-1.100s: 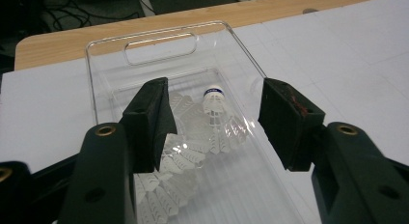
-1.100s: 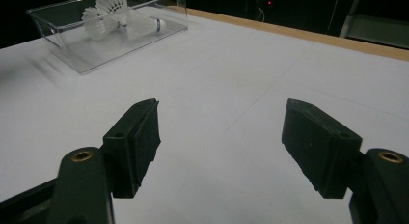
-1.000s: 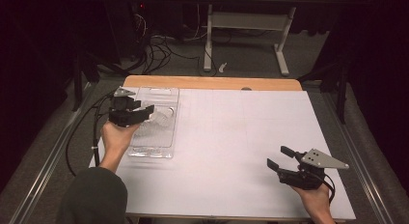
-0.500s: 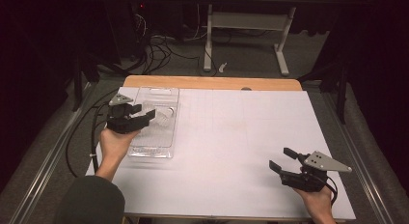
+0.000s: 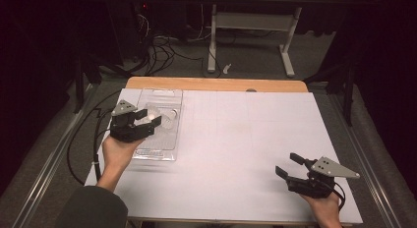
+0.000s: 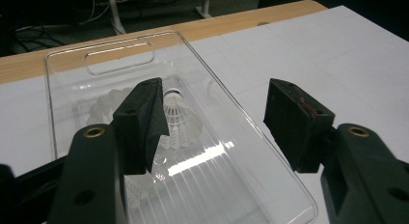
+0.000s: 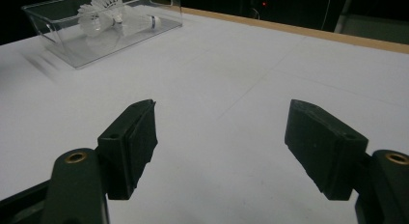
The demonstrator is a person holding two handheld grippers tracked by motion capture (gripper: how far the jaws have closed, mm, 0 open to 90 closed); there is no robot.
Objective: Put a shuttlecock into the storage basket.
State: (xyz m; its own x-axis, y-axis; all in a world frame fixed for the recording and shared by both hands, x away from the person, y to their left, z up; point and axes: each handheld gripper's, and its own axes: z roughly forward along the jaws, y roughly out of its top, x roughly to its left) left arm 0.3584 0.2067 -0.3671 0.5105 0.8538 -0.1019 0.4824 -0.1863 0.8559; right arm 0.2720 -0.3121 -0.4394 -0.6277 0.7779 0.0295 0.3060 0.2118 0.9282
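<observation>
The left gripper (image 5: 147, 121) hangs spread over the clear tray (image 6: 270, 151), a shuttlecock (image 6: 174, 119) just beyond its jaws, which have just been opening. The right gripper (image 5: 289, 165), also spread and empty, has bare white table (image 5: 236, 139) all round.

obstacle: clear tray (image 5: 156, 150) at table's (image 5: 236, 154) left edge | free: white surface centre and right

Bright white table (image 5: 236, 139), dark surroundings, glare on clear tray (image 6: 202, 159).

Open left gripper (image 5: 151, 121) over clear tray (image 5: 169, 98); right gripper (image 5: 290, 165) apart
</observation>
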